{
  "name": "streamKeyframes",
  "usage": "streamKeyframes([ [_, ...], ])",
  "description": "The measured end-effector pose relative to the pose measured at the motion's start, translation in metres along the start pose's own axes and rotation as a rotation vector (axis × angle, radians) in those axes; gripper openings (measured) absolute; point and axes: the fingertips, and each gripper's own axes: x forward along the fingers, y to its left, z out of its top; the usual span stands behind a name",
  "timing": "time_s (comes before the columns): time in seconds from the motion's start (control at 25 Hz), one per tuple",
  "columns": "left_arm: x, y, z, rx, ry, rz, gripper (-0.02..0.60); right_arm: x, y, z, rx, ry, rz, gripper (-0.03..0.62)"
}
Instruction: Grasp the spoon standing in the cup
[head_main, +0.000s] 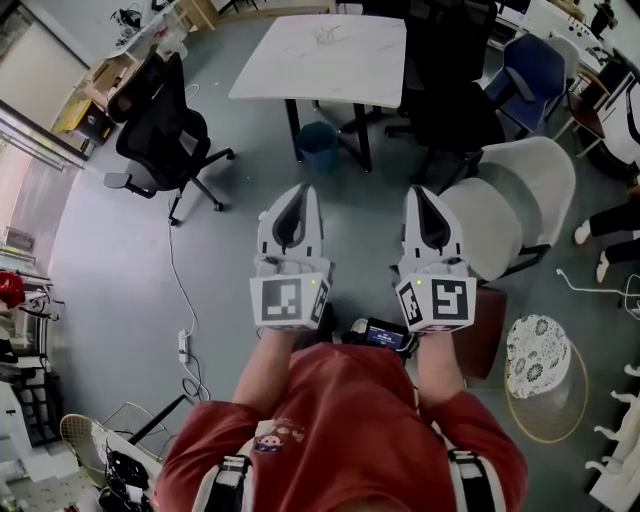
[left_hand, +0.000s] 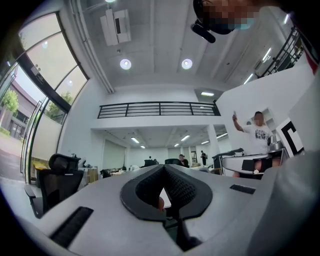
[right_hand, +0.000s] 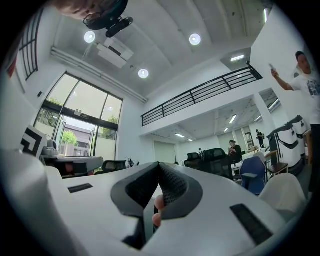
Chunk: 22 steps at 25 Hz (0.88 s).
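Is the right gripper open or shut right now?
Shut. In the right gripper view, the right gripper has its two dark pads meeting at the tip, with nothing held between them.

table (head_main: 320, 55) ahead, bin (head_main: 318, 146) under it, office chair (head_main: 160, 130) left of it, power strip (head_main: 183, 346), probably, on floor (head_main: 110, 260)

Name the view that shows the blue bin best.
Head view: the blue bin stands in plain sight beside the white table. Neither gripper view shows it; both look out across the room, over their own jaws.
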Motion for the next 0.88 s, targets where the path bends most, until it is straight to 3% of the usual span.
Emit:
streamKeyframes([
  [0.4,0.020,0.012,-0.003,-0.017,-0.021,0.020,0.009,0.025,-0.003,0.003,-0.032,-0.013,0.024,0.012],
  [0.88,0.090,0.060,-0.038,-0.075,-0.002,0.008,0.009,0.105,-0.011,-0.023,-0.086,0.038,0.005,0.012],
])
